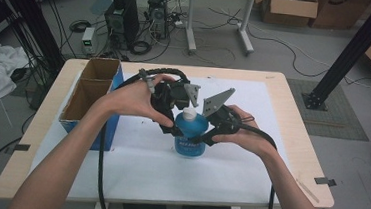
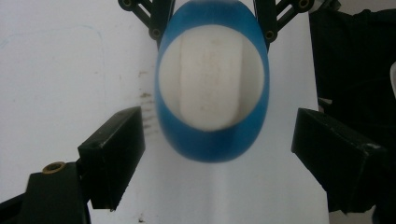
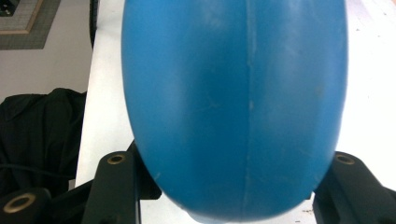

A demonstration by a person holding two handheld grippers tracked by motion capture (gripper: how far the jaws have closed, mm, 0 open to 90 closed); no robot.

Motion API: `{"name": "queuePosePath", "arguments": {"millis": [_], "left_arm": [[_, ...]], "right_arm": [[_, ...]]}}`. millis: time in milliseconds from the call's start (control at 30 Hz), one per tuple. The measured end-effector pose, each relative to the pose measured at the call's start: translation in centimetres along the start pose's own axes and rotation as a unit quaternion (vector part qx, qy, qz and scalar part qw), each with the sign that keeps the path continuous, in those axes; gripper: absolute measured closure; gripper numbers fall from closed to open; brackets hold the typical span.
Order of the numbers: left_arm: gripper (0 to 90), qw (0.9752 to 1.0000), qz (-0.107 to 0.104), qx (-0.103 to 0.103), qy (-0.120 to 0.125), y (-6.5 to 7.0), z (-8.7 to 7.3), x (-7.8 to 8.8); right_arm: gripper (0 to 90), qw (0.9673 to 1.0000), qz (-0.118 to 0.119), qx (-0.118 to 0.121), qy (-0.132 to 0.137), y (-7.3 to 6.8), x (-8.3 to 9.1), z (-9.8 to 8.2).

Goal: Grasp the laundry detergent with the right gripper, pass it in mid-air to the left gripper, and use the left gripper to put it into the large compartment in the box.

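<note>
So, high view: blue bottle [image 1: 191, 135] upright mid-bench [image 1: 291, 143], white cap [image 1: 189, 114] on top; my right tongs [image 1: 206, 136] clamp its body, my left tongs [image 1: 174, 128] at neck.

Left gripper view: jaws spread wide either side of cap [image 2: 212, 77], touching nothing.

Right gripper view: bottle wall [image 3: 233, 107] squeezed between my jaws.

Judgement: smooth plastic, likely slippery, slightly yielding, light; steady by body, take cap across flats to twist.
</note>
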State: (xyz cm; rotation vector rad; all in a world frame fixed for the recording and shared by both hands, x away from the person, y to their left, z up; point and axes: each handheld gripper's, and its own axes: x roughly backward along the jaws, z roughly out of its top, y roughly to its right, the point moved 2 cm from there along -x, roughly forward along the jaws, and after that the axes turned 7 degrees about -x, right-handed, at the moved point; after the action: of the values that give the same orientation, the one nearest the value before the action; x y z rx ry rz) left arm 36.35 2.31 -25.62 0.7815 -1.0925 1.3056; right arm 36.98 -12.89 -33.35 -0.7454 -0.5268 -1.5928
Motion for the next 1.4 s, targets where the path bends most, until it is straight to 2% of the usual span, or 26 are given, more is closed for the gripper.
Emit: {"name": "queuePosePath", "arguments": {"millis": [300, 500, 700, 967, 1400], "left_arm": [[19.3, 1.0000, -0.002, -0.002, -0.001, 0.11, 0.40, -0.72], [20.1, 0.9999, -0.002, 0.010, 0.006, 0.04, 0.44, -0.48], [24.6, 1.0000, -0.001, 0.003, 0.007, 0.13, 0.45, -0.39], [27.2, 1.0000, -0.003, 0.008, 0.005, 0.14, 0.60, -0.68], [33.1, 1.0000, -0.005, 0.003, 0.005, 0.15, 0.72, -1.00]], "right_arm": [[45.2, 1.0000, 0.007, 0.007, 0.001, -0.25, -0.12, 0.24], [45.1, 0.9998, 0.013, 0.011, 0.006, -0.35, -0.02, 0.55], [45.1, 0.9998, 0.015, 0.011, 0.009, -0.40, 0.01, 0.69], [45.1, 0.9999, 0.009, 0.012, 0.006, -0.38, -0.06, 0.66], [45.0, 0.9999, 0.012, 0.008, 0.007, -0.46, -0.24, 0.55]]}}
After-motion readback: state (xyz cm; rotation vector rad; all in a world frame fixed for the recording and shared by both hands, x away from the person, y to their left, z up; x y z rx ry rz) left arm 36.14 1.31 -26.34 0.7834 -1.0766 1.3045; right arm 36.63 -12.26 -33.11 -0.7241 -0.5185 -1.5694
